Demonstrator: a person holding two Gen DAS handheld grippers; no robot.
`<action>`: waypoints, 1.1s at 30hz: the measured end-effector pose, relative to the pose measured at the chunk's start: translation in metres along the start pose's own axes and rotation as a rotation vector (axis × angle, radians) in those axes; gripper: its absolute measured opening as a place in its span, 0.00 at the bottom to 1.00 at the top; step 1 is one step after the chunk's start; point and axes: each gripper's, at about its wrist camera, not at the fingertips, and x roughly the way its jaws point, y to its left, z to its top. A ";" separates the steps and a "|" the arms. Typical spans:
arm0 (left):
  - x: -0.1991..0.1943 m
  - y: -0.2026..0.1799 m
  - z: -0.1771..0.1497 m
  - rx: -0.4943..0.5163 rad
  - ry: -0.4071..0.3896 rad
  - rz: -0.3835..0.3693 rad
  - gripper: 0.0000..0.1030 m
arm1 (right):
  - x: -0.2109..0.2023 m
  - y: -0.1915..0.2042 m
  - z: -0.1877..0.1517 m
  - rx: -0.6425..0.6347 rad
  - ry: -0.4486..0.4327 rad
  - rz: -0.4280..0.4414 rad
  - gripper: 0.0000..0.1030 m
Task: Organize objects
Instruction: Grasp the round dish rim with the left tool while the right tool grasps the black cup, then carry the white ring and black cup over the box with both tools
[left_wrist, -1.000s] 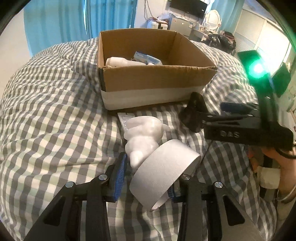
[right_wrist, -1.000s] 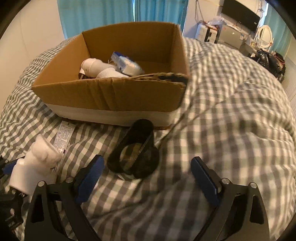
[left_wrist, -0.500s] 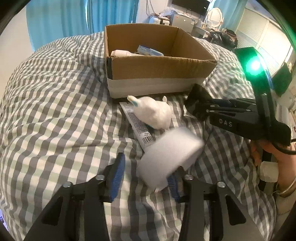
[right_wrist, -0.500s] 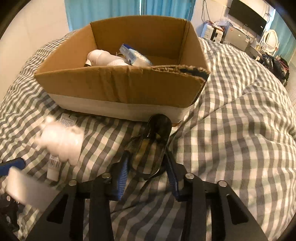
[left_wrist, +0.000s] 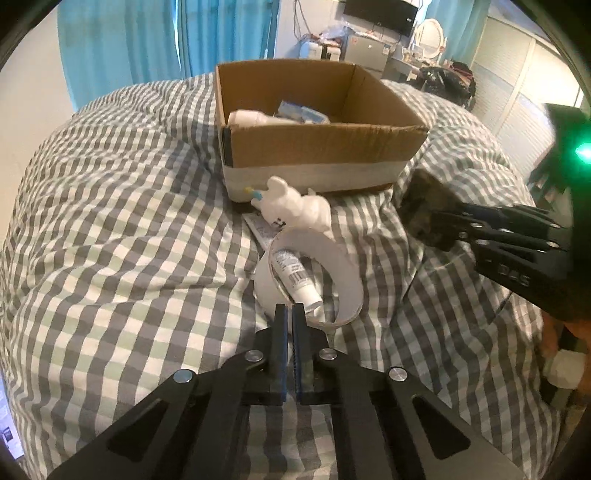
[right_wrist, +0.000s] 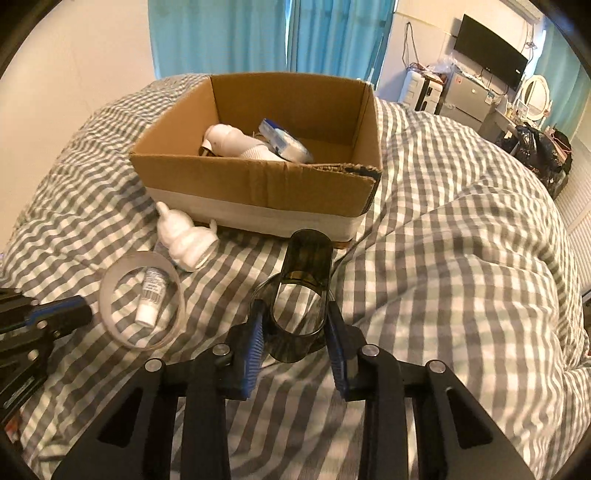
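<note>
A cardboard box (left_wrist: 325, 147) stands on the checked bed and holds a white bottle (right_wrist: 236, 142) and a blue packet (right_wrist: 284, 142). A white bear-shaped bottle (left_wrist: 295, 208) lies in front of it. A white tape ring (left_wrist: 314, 273) lies around a small tube (left_wrist: 295, 273). My left gripper (left_wrist: 290, 314) is shut on the ring's near rim. My right gripper (right_wrist: 295, 325) is shut on a dark see-through cup (right_wrist: 301, 291), also in the left wrist view (left_wrist: 424, 210).
The bed is covered by a grey and white checked quilt (right_wrist: 461, 258) with deep folds. Blue curtains (right_wrist: 258, 37) hang behind the box. A TV (right_wrist: 491, 51) and cluttered furniture stand at the far right.
The tape ring dropped flat around the tube and my left gripper shut on its rim. My right gripper shut on the dark cup and lifted it.
</note>
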 end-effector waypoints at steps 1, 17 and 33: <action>0.000 0.001 0.000 -0.005 0.000 -0.007 0.02 | -0.003 0.000 -0.001 -0.001 -0.002 0.002 0.30; 0.047 0.004 0.020 -0.022 0.056 0.060 0.29 | -0.010 0.001 -0.008 0.004 -0.025 0.033 0.30; 0.012 -0.001 0.025 -0.003 -0.022 0.082 0.05 | -0.037 0.001 -0.010 0.002 -0.076 0.034 0.27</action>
